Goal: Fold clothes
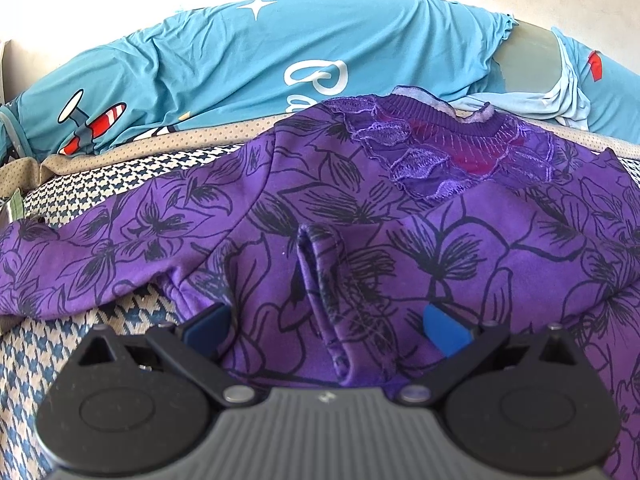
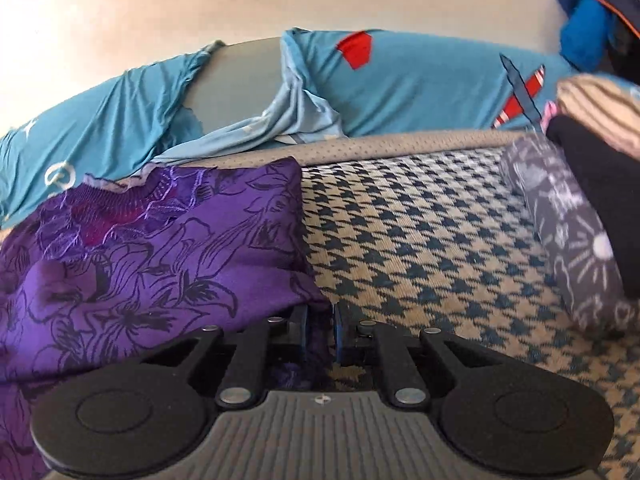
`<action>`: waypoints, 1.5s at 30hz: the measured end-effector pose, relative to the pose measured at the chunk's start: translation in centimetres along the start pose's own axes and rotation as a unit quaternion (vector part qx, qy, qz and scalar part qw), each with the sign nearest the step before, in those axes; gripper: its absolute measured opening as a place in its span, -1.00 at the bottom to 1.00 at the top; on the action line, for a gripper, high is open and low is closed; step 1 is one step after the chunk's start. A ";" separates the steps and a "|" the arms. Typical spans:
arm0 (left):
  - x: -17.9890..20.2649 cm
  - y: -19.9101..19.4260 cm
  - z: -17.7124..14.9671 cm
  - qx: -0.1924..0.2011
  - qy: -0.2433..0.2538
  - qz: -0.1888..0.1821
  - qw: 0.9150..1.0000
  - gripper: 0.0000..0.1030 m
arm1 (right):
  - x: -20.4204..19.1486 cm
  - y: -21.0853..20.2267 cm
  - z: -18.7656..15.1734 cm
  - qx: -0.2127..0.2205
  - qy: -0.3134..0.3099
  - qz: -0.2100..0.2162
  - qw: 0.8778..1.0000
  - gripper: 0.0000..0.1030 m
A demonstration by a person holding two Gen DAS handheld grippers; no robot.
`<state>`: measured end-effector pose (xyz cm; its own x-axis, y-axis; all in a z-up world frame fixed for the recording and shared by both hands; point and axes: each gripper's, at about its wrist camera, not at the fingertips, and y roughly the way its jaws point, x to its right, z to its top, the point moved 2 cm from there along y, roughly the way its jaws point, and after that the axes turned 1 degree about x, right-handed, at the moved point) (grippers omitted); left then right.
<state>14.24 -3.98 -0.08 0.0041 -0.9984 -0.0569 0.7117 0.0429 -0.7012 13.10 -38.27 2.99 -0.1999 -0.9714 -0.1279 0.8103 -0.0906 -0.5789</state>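
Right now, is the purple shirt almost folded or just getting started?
Partly done, I think. The purple shirt lies neck-up on the checked cover, with a straight folded-looking edge on one side. The right gripper is pinched shut on its cloth; the left gripper is open over a ridge. One sleeve sticks out unfolded. A stack of clothes waits nearby.

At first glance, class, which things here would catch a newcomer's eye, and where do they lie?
The purple floral top dominates, spread on the houndstooth cover, with a lace neckline at its far edge. Behind it lies a turquoise sheet printed with red-and-white planes. The right gripper has its jaws shut on the top's edge, while the left gripper stands open over a ridge of cloth.
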 end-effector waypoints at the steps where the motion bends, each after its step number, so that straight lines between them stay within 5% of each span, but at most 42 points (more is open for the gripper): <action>1: 0.0 0.0 0.0 -0.001 -0.001 0.000 1.000 1.00 | 0.4 -0.1 0.1 -0.006 0.021 0.000 1.000 -0.72; 3: 0.1 0.0 -0.1 -0.002 0.000 -0.001 1.000 1.00 | 0.8 -0.5 0.2 -0.018 0.048 -0.002 0.999 -0.71; 8: 0.5 -0.4 -0.1 0.004 0.010 -0.005 1.000 1.00 | -0.6 -1.8 0.3 -0.008 -0.045 -0.043 0.998 -0.70; 12: 0.9 -0.4 -0.2 0.002 0.013 -0.016 1.000 1.00 | 0.2 -2.9 1.1 -0.009 -0.047 -0.062 0.997 -0.70; 19: 1.0 -0.9 0.0 0.019 0.010 -0.013 1.000 1.00 | -2.5 -4.3 2.9 0.064 -0.077 0.035 0.994 -0.69; 24: 0.4 -0.7 0.2 0.016 -0.005 -0.009 1.000 1.00 | -5.8 -3.5 2.6 0.067 -0.112 0.085 0.988 -0.69; 29: 0.1 -0.2 0.2 0.006 -0.012 -0.002 1.000 1.00 | -7.5 -2.0 2.1 0.055 -0.128 0.089 0.986 -0.68; 33: -0.4 0.3 0.1 -0.007 -0.013 0.012 1.000 1.00 | -7.0 0.5 1.5 0.015 -0.128 0.038 0.991 -0.73; 35: -0.6 0.6 -0.1 -0.018 -0.011 0.022 1.000 1.00 | -5.8 1.7 1.2 -0.006 -0.104 0.018 0.994 -1.00; 45: -1.5 0.2 -0.8 -0.045 -0.022 0.014 0.999 1.00 | -6.4 1.9 1.4 -0.006 -0.099 -0.020 0.995 -1.00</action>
<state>13.81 -2.48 -0.68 0.0552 -0.9973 -0.0481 0.6449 0.0724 -0.7608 16.69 -32.58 3.78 -0.1191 -0.9913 0.0564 0.7972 -0.1293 -0.5897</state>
